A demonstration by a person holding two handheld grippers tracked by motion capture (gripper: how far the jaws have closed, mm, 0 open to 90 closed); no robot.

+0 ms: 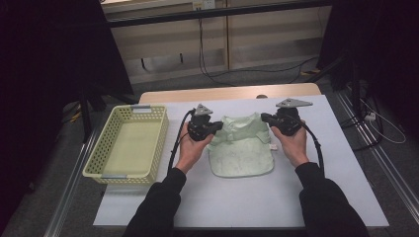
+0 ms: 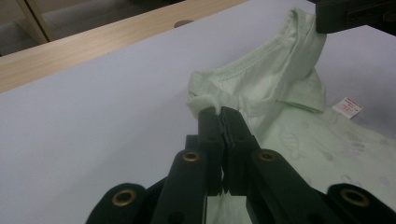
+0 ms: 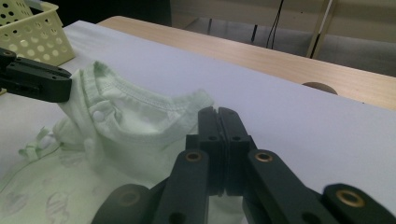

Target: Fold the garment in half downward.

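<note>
On the table, garment (image 1: 242,148) lies neck away; both grippers' jaws clamp its shoulders.

A wooden table (image 1: 232,93) carries a large white sheet (image 1: 306,192) that covers most of its top. Directly on the sheet lie a pale green baby garment (image 1: 242,150) near the middle and a yellow perforated basket (image 1: 129,144) at the left side.

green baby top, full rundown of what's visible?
The pale green baby top is soft knit cotton by its look, with a stitched neckline, a faint print and a white side tag. It lies flat on the white table cover, right of the basket. The left gripper and right gripper each pinch a shoulder, lifting the collar slightly.
</note>
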